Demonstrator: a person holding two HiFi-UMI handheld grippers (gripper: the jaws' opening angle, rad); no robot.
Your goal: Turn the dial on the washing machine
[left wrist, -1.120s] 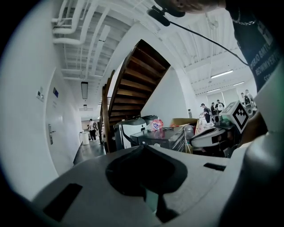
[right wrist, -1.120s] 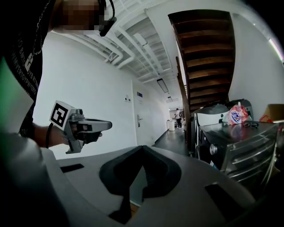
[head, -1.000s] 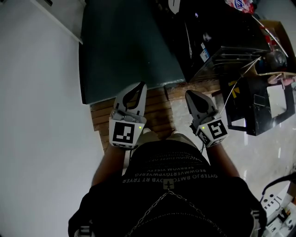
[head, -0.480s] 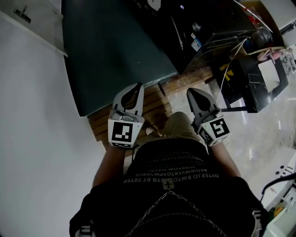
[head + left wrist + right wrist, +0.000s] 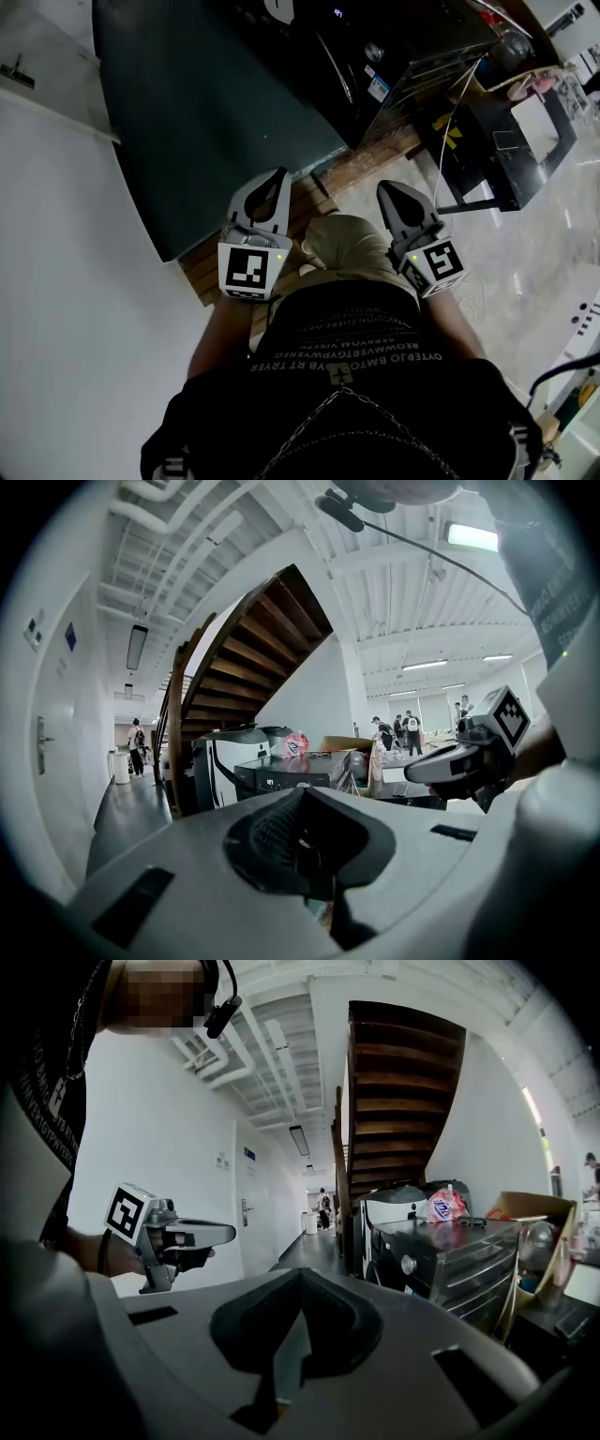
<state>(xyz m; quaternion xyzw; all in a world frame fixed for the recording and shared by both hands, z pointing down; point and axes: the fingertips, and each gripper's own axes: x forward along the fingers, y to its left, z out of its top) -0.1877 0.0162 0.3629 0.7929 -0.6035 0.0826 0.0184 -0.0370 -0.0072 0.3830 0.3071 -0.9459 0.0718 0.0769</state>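
Note:
The washing machine (image 5: 394,56) is a dark front-loader at the top of the head view, with a silver dial (image 5: 374,52) on its panel. In the right gripper view the washing machine (image 5: 441,1269) stands ahead to the right, its dial (image 5: 408,1264) facing me. My left gripper (image 5: 284,173) and right gripper (image 5: 382,187) are held side by side in front of the person's body, well short of the machine. Both are shut with nothing between the jaws. The left gripper view shows the closed left gripper (image 5: 302,791) pointing toward the machine (image 5: 281,772).
A wooden staircase (image 5: 394,1101) rises beside the machine, its base (image 5: 309,202) under the grippers. A dark green floor panel (image 5: 216,112) lies to the left along a white wall (image 5: 66,309). A black frame stand (image 5: 497,141) and a cardboard box (image 5: 530,1211) are on the right. People stand far off.
The head view has swung, so the green panel and the machine now sit more to the left and tilted. Both grippers keep their place before the body and stay shut.

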